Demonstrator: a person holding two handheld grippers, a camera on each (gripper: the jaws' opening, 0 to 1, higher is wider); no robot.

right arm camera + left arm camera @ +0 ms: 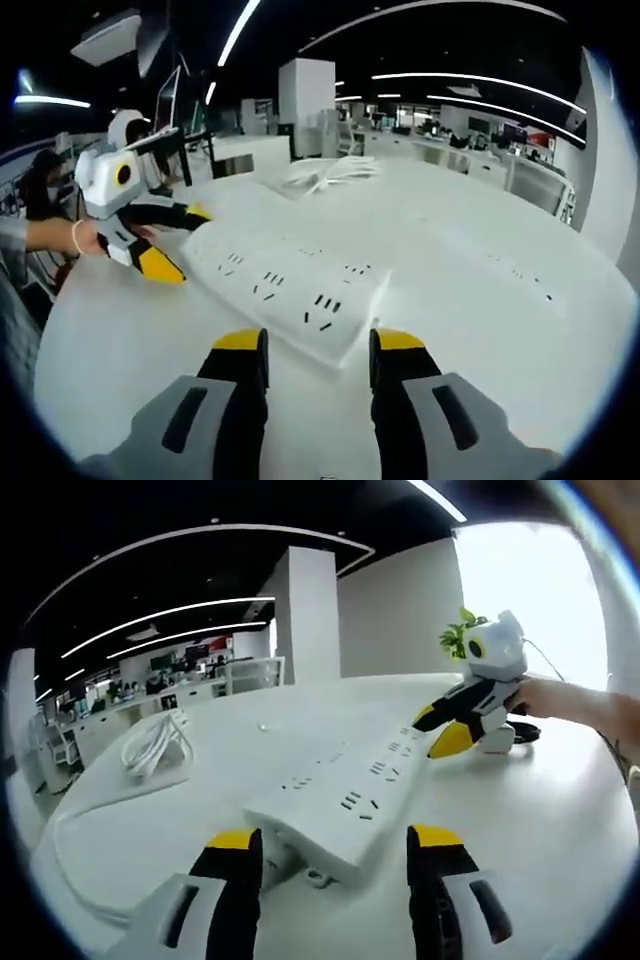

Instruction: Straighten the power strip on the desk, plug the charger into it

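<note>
Left gripper view: left gripper (335, 845) has jaws wide, set either side of the near end of the power strip (345, 798), not clamped; whether the pads touch the strip is unclear. Strip lies diagonally on the white desk (560, 820). Right gripper (440, 730) sits at the far end w/ jaws spread over that end, a hand (545, 695) behind it. No plug seen in any socket. Coiled white cable (155, 742) lies well apart on the left; probably the charger's lead, but the charger body can't be made out. A thinner cord (75, 880) runs from the strip's near end along the desk edge. Potted plant (460, 635) stands behind the right gripper.

Right gripper view: right gripper (318, 350) jaws wide, flanking the strip's (285, 285) near end, nothing gripped. Left gripper (165, 240) at the opposite end. White bundle (335, 172) lies farther back, apart from the strip.

Assessment: straightening step in hand, both ends bracketed, not judged complete. Plug-in not begun. Nothing obstructs the strip; the trailing cord may drag on rotation.
</note>
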